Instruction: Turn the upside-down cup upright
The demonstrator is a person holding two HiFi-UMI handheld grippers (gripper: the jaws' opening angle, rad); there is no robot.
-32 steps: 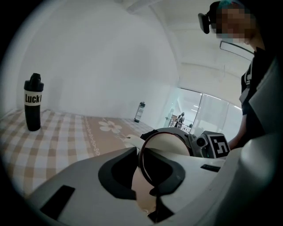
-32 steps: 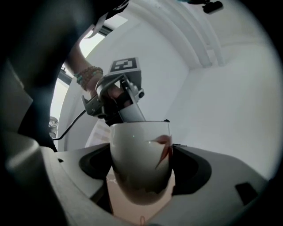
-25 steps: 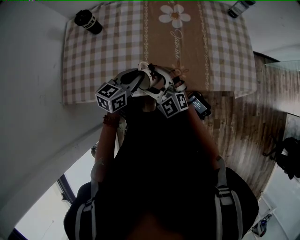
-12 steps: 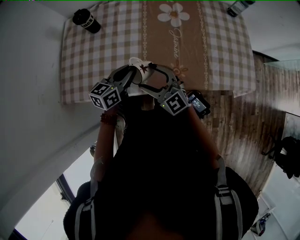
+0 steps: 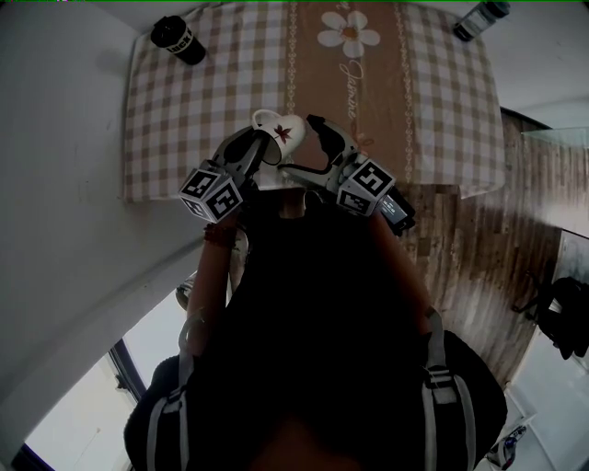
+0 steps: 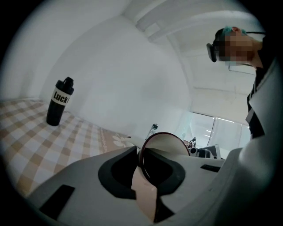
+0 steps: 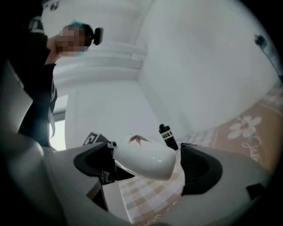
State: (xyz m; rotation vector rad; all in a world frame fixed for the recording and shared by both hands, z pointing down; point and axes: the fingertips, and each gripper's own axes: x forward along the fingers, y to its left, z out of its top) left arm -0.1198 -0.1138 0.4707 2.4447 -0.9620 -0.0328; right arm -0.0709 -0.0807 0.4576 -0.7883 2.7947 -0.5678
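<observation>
While the fingers of your left gripper [image 5: 260, 150] clamp the rim of the cup [image 5: 282, 134], it lies sideways, mouth toward that hand. The fingers of your right gripper [image 5: 304, 147] have just been opening and stand apart around its body, not touching.

black bottle [image 5: 177, 40] far-left | checked tablecloth [image 5: 184, 120] | second bottle [image 5: 480, 18] far-right | wooden floor [image 5: 479, 258]

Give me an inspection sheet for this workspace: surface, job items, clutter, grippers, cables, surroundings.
Surface: checked tablecloth, with a brown flower runner down the middle.
Job's things: white cup with a red leaf, held off the cloth and tipped on its side, not yet upright.
Clutter: black bottle standing at the far left corner; second bottle at the far right corner.
Grippers: left gripper clamped on the cup's rim; right gripper jaws have just been opening, with the cup between them but not pressed.
Cables: nothing seen.
Surroundings: white wall on the left, wood floor on the right.
</observation>
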